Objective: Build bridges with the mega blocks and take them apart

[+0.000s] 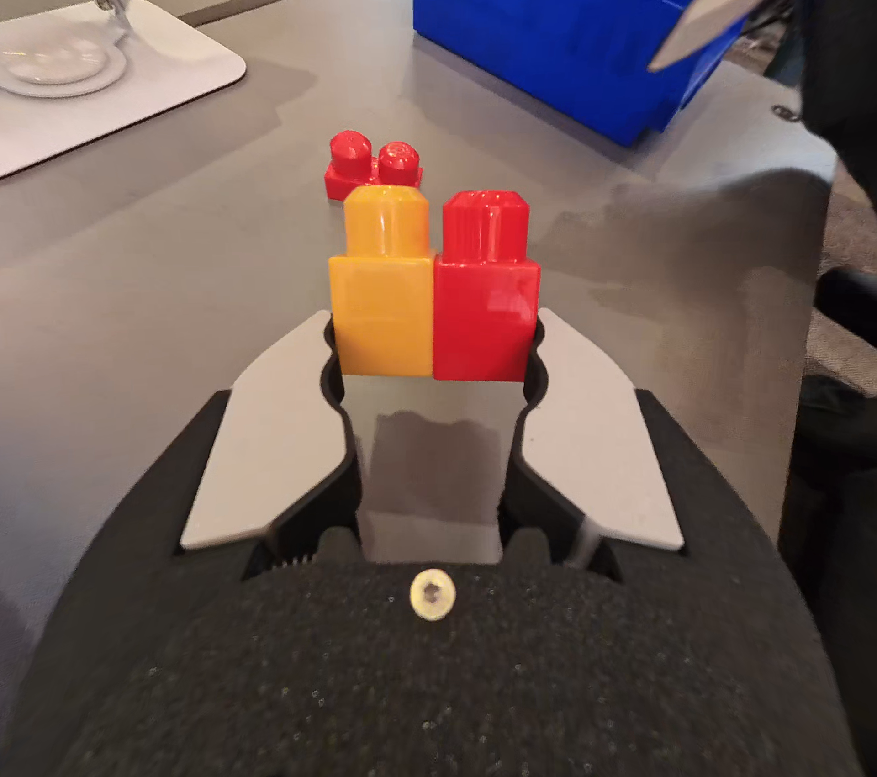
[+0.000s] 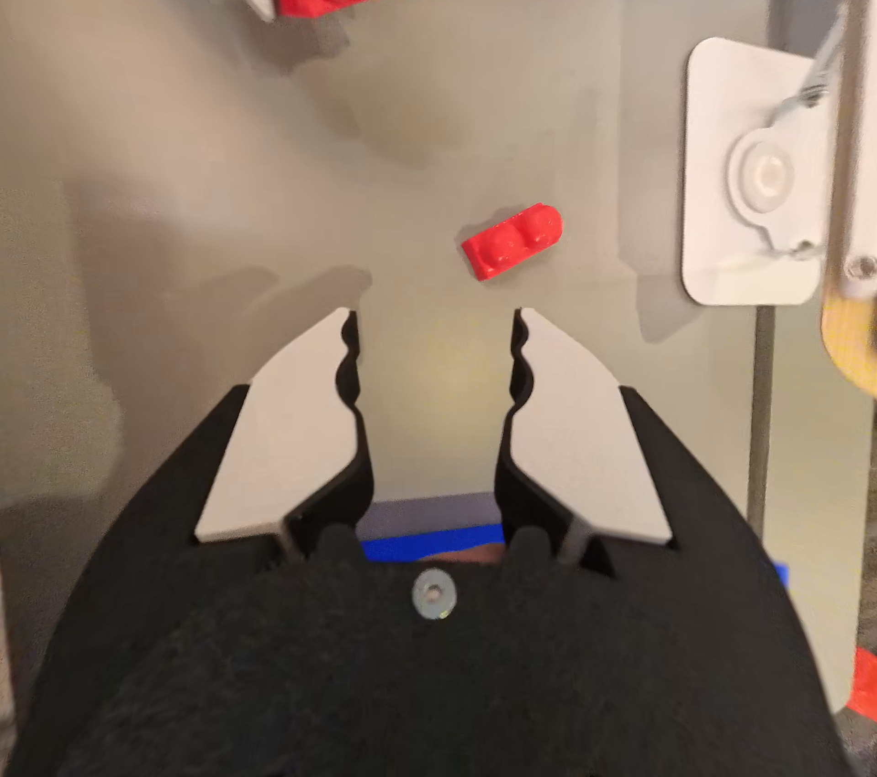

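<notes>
Altogether, two red blocks (image 1: 484, 317), one yellow block (image 1: 382, 317).

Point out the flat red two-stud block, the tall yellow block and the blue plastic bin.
Flat red two-stud block (image 2: 512, 240): right wrist view, on its studded top.
Tall yellow block (image 1: 382, 315): left wrist view, on its front face.
Blue plastic bin (image 1: 522, 23): left wrist view, on its outer wall.

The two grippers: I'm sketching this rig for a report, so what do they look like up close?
The left gripper and right gripper look alike: a wide black body with a speckled, grainy surface, one silver screw in the middle, and two light grey fingers that taper toward the tips. Each finger has a black, wavy-edged inner pad. No cables or sleeves show.
</notes>
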A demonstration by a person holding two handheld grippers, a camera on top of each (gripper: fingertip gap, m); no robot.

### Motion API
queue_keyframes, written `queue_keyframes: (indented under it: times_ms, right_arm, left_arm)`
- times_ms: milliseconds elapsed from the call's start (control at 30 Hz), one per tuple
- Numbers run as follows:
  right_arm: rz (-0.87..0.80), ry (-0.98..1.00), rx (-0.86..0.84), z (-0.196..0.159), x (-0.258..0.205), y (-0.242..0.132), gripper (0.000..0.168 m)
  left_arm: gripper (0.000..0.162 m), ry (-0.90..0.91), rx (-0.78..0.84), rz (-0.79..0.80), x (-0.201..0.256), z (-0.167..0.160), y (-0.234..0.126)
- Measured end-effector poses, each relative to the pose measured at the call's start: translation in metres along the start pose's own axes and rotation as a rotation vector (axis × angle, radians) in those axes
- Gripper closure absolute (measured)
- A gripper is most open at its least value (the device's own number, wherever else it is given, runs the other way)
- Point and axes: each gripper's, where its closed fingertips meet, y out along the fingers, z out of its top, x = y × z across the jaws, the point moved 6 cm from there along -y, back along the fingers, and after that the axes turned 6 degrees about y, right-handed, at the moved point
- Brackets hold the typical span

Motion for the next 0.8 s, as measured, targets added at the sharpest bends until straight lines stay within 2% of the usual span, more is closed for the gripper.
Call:
queue_keyframes:
  times_ms: [133,300,467,600,700,800]
  right_arm:
    - [0.092,-0.103,-0.160,0.011,0.039,0.053,0.104]
    - [0.125,-0.249,-0.205,0.018,0.057,0.101,0.101]
    - [0.152,-0.314,-0.254,0.019,0.062,0.122,0.098]
    - [0.241,-0.261,-0.250,0.017,0.066,0.135,0.104]
    - [0.275,-0.199,-0.254,0.015,0.070,0.131,0.105]
    - [0.266,-0.146,-0.201,0.018,0.072,0.109,0.105]
  left_arm:
    - [0.088,-0.015,0.035,-0.010,0.003,-0.005,-0.004]
    - [0.088,-0.011,0.046,-0.019,0.005,-0.008,-0.012]
    - [0.088,-0.024,0.023,-0.032,0.005,-0.018,-0.014]
    - [0.088,-0.037,0.027,-0.049,0.003,-0.017,-0.014]
    - [0.088,-0.047,0.044,-0.066,0.001,-0.014,-0.012]
    - [0.088,-0.037,0.050,-0.083,-0.005,-0.007,-0.005]
